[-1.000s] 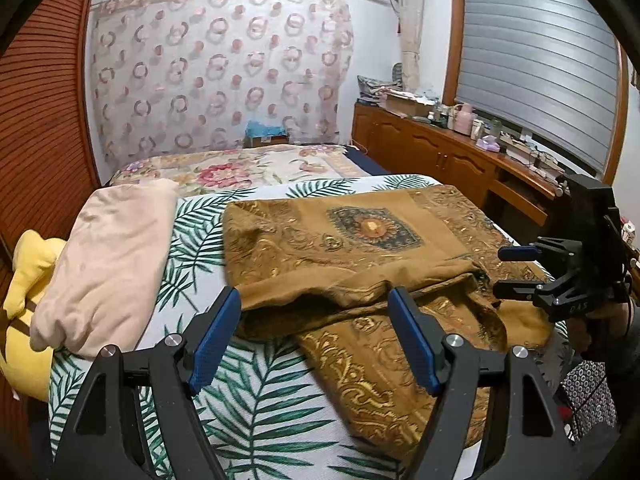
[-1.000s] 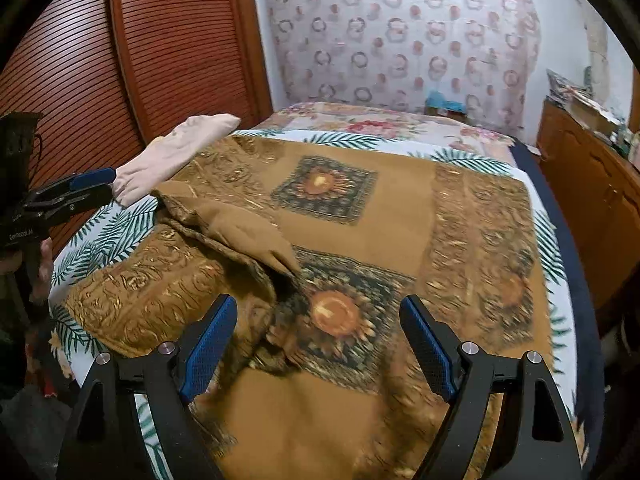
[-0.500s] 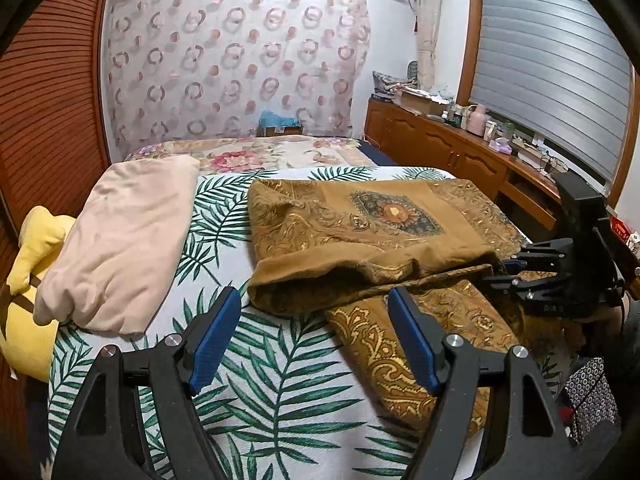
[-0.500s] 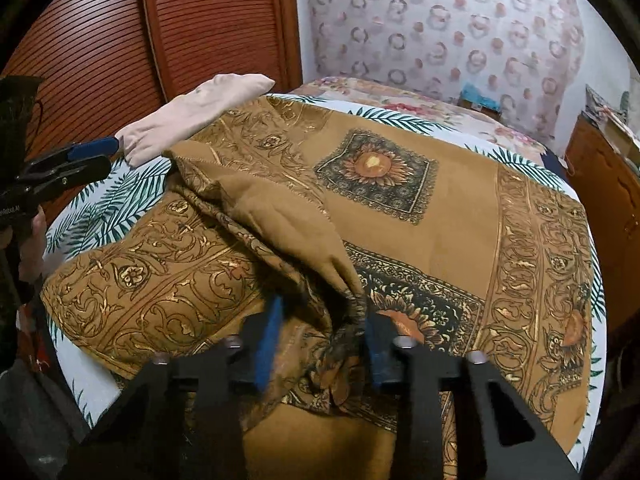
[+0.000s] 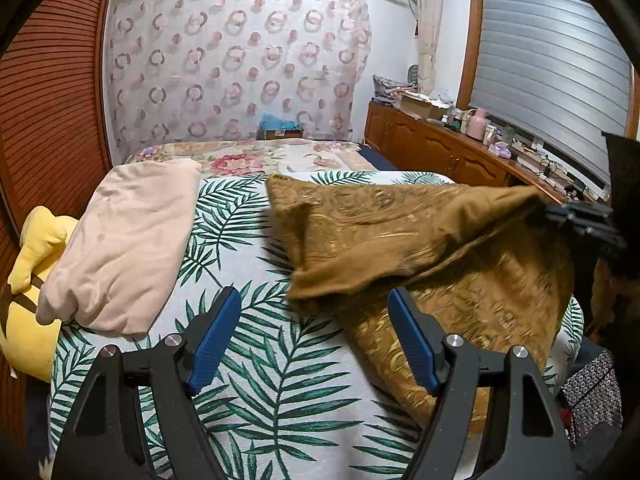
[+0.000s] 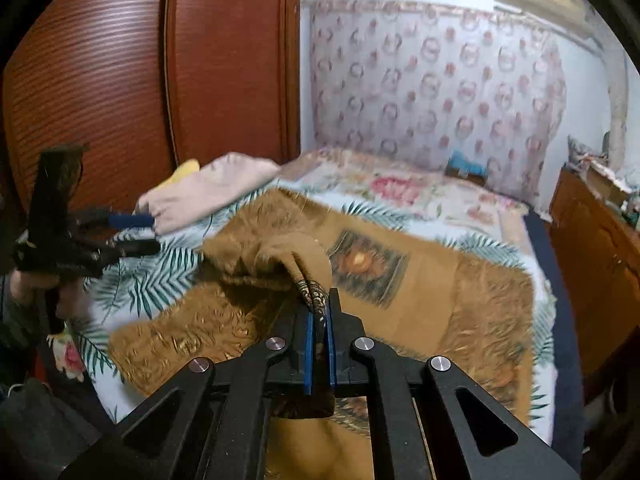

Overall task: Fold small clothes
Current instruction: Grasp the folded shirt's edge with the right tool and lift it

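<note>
- Your right gripper (image 6: 319,330) has its blue fingers (image 6: 308,354) pressed together on a bunched fold of the one brown patterned cloth (image 6: 432,280), lifting that fold off the bed (image 6: 404,192).
- Your left gripper (image 5: 314,340) has its two blue fingers (image 5: 214,340) spread wide apart with nothing between them, hovering over the palm-leaf sheet (image 5: 276,392) just beside the cloth's near edge.
- The cloth lies across the right half of the bed; in the left wrist view one raised flap (image 5: 400,248) runs up toward the right gripper at the frame's edge.
- Left of it lies one folded beige garment (image 5: 124,240), apart from the cloth, with one yellow plush toy (image 5: 28,280) beyond it at the bed's edge.
- No writing or label is legible on anything.
- A wooden sideboard (image 5: 436,148) with small clutter stands under the shuttered window (image 5: 552,88).
</note>
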Demonstrator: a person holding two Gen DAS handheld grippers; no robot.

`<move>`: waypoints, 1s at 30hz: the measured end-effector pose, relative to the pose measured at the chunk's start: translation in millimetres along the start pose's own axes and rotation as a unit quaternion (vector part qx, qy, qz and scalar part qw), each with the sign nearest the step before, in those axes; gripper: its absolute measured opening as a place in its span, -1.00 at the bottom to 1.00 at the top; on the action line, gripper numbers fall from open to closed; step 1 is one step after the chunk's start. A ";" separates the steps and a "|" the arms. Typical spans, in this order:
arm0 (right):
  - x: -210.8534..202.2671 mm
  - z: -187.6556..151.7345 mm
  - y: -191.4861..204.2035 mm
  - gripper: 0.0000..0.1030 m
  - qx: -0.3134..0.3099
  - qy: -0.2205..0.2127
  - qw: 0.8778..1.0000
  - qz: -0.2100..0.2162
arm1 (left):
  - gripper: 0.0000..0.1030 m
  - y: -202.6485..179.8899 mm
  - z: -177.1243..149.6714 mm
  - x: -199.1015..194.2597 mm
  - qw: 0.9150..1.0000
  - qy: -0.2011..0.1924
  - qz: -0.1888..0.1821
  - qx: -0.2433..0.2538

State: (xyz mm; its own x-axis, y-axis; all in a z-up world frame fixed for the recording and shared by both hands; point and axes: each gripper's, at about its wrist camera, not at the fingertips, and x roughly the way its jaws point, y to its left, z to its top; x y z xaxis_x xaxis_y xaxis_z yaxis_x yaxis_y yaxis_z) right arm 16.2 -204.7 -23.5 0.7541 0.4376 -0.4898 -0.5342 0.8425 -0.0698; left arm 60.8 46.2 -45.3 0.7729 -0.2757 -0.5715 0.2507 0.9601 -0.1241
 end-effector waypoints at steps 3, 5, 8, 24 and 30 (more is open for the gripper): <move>-19.7 -2.9 -10.9 -0.90 0.004 -0.009 1.000 -0.018 | 0.49 -3.8 0.7 -1.5 1.000 -0.003 -0.004 0.002; -26.7 -6.2 -21.2 -0.90 0.010 -0.008 0.999 -0.034 | 0.49 -7.3 0.8 -1.7 1.000 -0.003 -0.009 0.005; -38.5 -16.9 -29.7 -0.90 0.016 0.000 0.998 -0.059 | 0.49 -13.7 1.8 -2.1 1.000 -0.004 -0.014 0.009; -39.4 -54.6 -50.4 -0.90 0.084 0.088 0.987 -0.105 | 0.49 -37.6 3.6 1.8 0.999 -0.001 -0.032 0.031; -52.7 -51.4 -45.0 -0.82 0.087 0.096 0.985 -0.110 | 0.49 -39.8 4.4 2.0 0.999 -0.001 -0.033 0.031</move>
State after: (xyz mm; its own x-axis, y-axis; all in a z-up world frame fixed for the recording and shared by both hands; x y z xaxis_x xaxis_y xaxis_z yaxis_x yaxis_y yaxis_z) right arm -19.2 -281.8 -39.2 0.7491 0.1849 -0.6362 -0.2799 0.9587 -0.0509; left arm 54.9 7.2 -37.9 0.7547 -0.3376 -0.5626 0.3360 0.9354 -0.1105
